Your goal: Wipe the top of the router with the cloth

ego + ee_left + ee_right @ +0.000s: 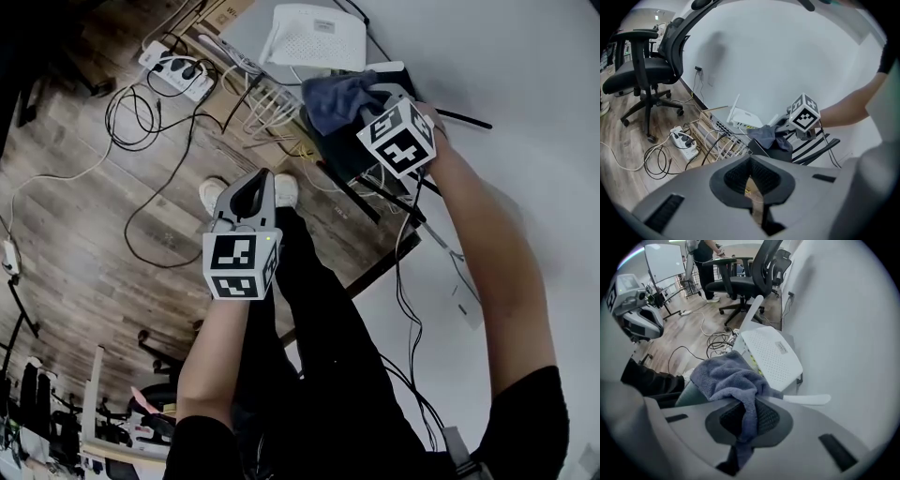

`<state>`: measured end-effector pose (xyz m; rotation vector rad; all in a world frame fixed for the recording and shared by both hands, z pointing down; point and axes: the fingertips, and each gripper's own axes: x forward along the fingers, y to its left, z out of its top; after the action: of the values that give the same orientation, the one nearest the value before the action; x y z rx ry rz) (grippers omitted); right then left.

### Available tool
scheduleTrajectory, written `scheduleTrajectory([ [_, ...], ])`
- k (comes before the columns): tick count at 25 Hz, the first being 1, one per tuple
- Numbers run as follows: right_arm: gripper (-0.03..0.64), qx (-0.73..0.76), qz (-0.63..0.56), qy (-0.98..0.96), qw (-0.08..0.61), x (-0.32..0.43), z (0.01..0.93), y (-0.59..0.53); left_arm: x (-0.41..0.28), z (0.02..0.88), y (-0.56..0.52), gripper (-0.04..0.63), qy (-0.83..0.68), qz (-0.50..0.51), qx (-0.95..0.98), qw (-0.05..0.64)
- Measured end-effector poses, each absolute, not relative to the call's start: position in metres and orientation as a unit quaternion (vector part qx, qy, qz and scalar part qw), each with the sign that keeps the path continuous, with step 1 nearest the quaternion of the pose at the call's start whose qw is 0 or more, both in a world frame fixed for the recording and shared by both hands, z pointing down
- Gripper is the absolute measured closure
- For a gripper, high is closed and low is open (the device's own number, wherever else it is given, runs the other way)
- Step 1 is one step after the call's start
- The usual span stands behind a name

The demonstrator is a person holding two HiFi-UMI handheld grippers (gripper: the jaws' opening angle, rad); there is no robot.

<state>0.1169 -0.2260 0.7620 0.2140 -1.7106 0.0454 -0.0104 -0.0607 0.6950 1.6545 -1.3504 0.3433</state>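
A white router (314, 36) with white antennas lies flat on a grey box next to the wall; it also shows in the right gripper view (771, 357). My right gripper (372, 105) is shut on a blue-grey cloth (336, 98). The cloth (729, 376) hangs bunched from the jaws just short of the router's near edge, over a black device (361, 150) with black antennas. My left gripper (246, 199) is shut and holds nothing. It hovers over the wooden floor, well short of the router. In the left gripper view the cloth (766, 136) and router (745, 118) lie ahead.
A white power strip (178, 67) and loose cables sprawl on the floor left of the router. A grey network switch (246, 37) with several plugged cables sits under the router. A black office chair (647, 70) stands further off. The white wall (506, 75) bounds the right side.
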Motion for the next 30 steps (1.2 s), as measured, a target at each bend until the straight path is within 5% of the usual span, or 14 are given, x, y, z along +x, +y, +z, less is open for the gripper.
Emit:
scheduleTrajectory([
  [30, 0.603, -0.036, 0.051, -0.769, 0.636, 0.084, 0.755, -0.138, -0.004, 0.696, -0.05, 0.598, -0.54, 0.151, 0.682, 0.469],
])
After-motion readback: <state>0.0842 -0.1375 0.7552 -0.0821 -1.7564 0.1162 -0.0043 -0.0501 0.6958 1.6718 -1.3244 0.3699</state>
